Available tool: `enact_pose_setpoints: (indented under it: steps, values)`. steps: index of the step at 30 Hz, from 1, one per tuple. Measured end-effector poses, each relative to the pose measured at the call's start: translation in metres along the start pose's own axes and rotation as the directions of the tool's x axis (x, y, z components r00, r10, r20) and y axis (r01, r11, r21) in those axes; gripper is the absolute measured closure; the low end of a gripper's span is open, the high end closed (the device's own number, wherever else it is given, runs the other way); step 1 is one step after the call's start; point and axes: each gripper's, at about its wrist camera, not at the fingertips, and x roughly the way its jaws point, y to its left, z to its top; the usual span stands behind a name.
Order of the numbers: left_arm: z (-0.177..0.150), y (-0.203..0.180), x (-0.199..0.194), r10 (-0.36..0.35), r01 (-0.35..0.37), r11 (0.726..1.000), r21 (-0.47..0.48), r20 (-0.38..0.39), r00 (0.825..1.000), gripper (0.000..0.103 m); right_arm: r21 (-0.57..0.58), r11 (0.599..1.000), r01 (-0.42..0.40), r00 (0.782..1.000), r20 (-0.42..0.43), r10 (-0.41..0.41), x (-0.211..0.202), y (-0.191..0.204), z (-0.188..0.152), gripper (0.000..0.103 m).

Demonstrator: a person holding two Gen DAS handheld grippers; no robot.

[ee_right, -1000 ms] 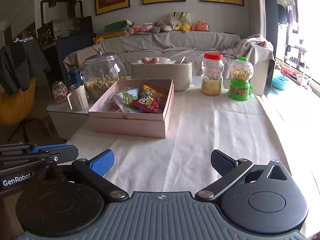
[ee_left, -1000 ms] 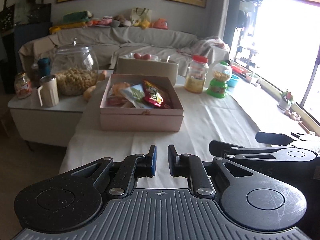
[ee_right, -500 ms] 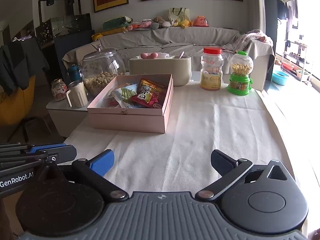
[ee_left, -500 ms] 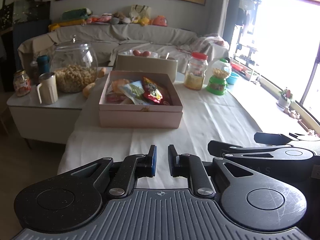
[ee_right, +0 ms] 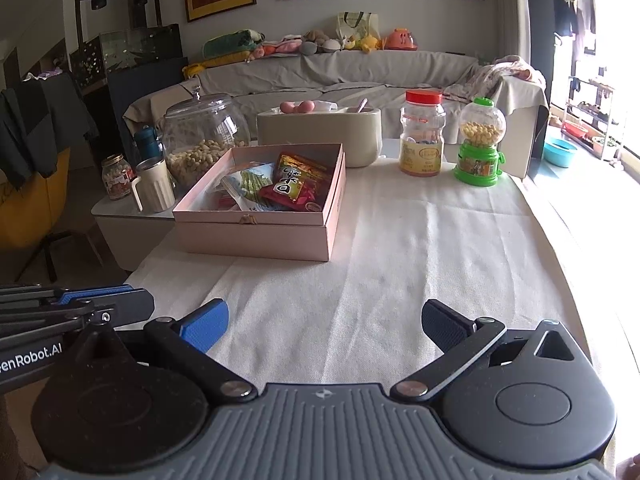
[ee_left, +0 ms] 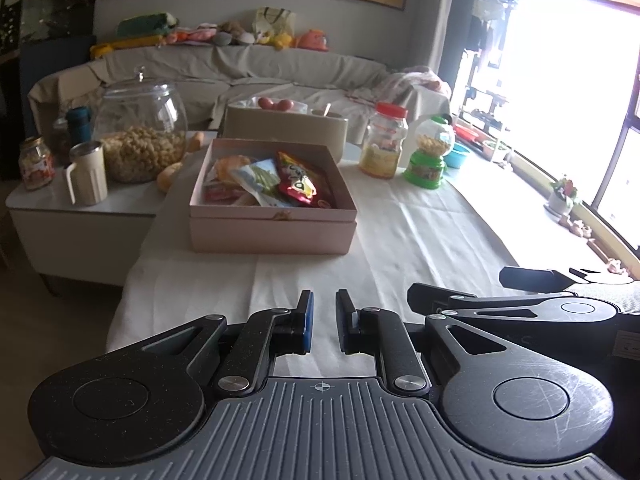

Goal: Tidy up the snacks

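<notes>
So the snack packets [ee_right: 280, 186] are all sitting in the pink box [ee_right: 256, 236], which is on the white cloth [ee_right: 420, 248] toward the far left part of the table. We can see a red packet on top, a pale one with green on it beside it, and something orange-ish tucked at the back. Hard to say how many are in there, they overlap.

Right behind the box there's a beige tub [ee_right: 320, 132] with a couple of pinkish eggs on top. Off to its right stand a red-lidded plastic jar [ee_right: 423, 132] and a little green candy dispenser [ee_right: 480, 144]. On the lower side table to the left we've got a big glass jar of nuts [ee_right: 204, 136], a cream mug [ee_right: 154, 186] and a small jar [ee_right: 116, 176].

Both grippers hover over the near end of the cloth, well short of the box, tilted down at it and side by side. Our left gripper [ee_left: 322, 326] has its fingers pulled nearly together with just a slim gap, nothing in it. Our right gripper [ee_right: 326, 320] is spread wide, also holding nothing.
</notes>
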Motion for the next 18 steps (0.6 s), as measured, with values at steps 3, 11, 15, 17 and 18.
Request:
enact_pose_setpoints:
  steps: [3,11,15,17,18]
  values:
    - [-0.0002,-0.0008,-0.0003,0.0,0.0,1.0,0.002,0.001,1.0,0.087,0.002,1.0,0.0,1.0,-0.002,0.0,-0.0001,-0.0001,0.0,0.0]
    - [-0.0007,-0.0019,0.0016,-0.004,0.004,1.0,0.003,0.001,1.0,0.087,0.002,1.0,0.0,1.0,-0.001,0.0,0.0,-0.0005,-0.0003,0.0]
    - [-0.0006,-0.0017,0.0015,-0.004,0.004,1.0,0.004,0.0,1.0,0.087,0.002,1.0,0.0,1.0,-0.002,0.0,0.0,-0.0007,-0.0003,0.0]
    - [-0.0007,-0.0019,0.0018,-0.003,0.003,1.0,0.004,-0.001,1.0,0.087,0.002,1.0,-0.001,1.0,-0.001,0.001,-0.0002,-0.0007,-0.0006,0.0]
    - [-0.0007,-0.0018,0.0018,-0.001,0.001,1.0,0.004,-0.001,1.0,0.087,0.0,1.0,0.0,1.0,0.0,0.0,-0.0001,-0.0006,-0.0004,0.0]
